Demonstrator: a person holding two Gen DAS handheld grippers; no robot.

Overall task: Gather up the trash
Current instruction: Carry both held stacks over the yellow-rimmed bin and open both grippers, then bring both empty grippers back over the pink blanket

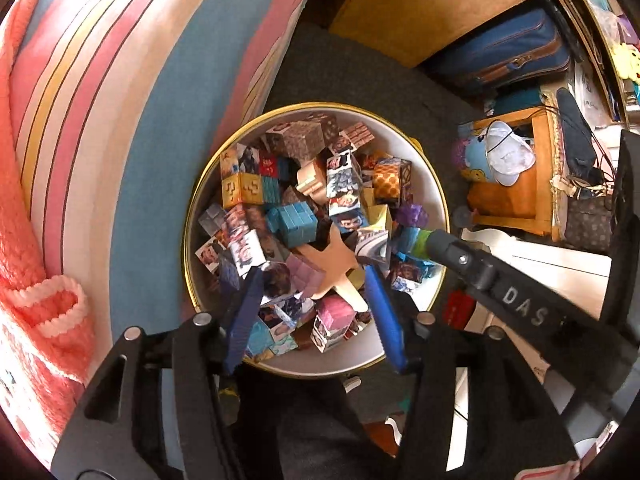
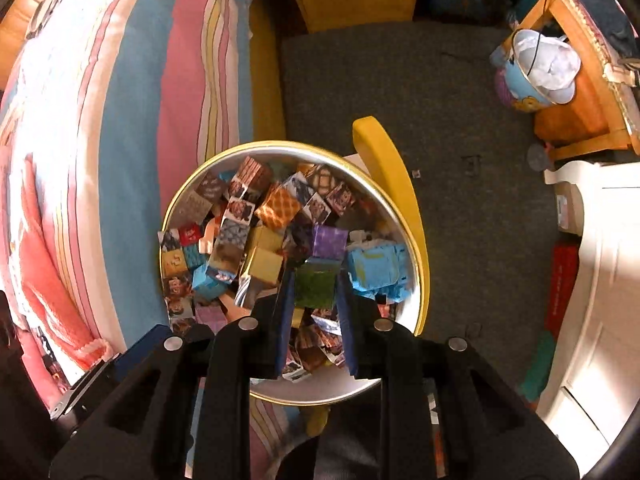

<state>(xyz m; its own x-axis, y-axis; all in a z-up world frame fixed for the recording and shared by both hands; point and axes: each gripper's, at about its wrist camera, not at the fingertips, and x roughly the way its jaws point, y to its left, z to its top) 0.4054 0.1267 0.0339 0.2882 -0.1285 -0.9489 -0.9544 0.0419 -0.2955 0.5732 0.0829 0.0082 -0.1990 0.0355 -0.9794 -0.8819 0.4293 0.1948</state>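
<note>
A round tin (image 1: 400, 350) with a gold rim holds several printed paper cubes and a wooden star-shaped piece (image 1: 334, 264). My left gripper (image 1: 314, 276) hangs open just above the pile, its blue fingers either side of the star piece and gripping nothing. My right gripper (image 2: 316, 280) is shut on a green paper cube (image 2: 316, 292) over the right half of the tin (image 2: 320, 384). In the left wrist view the right gripper (image 1: 460, 258) comes in from the right, with the green cube (image 1: 420, 242) showing at its tip.
A striped bed cover (image 1: 160, 120) and a pink knitted blanket (image 1: 40, 240) lie to the left. A yellow chair arm (image 2: 392, 184) curves behind the tin. Grey carpet (image 2: 440, 120), a wooden stool with a bucket (image 1: 508, 184), a blue suitcase (image 1: 512, 48) and white furniture (image 2: 600, 280) lie beyond.
</note>
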